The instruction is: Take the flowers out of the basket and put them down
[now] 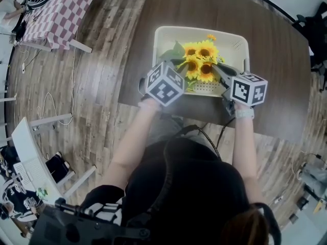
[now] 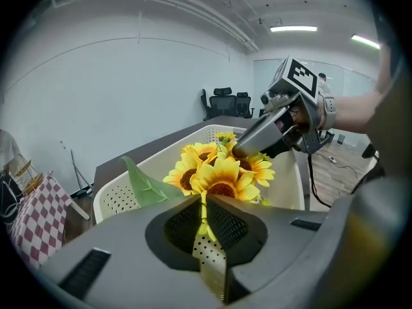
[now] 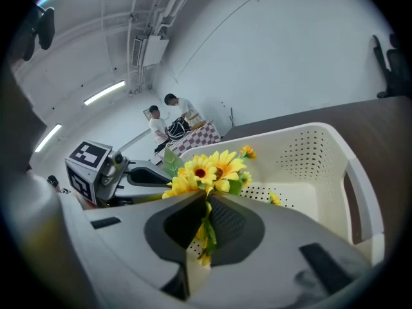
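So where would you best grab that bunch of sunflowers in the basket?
By the thin stems below the blooms, coming over the near rim of the basket. The heads are wide and delicate-looking; the stems bunch low on the near side, where the left gripper and right gripper now pinch them.

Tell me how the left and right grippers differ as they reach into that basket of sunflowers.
The left gripper reaches in from the basket's left front corner; the right gripper from its right front corner. The left gripper's jaws pinch a pale yellow strip under a large bloom; the right gripper's pinch a stem with green leaves. Shared: both have jaws shut on the sunflowers, pointing toward each other.
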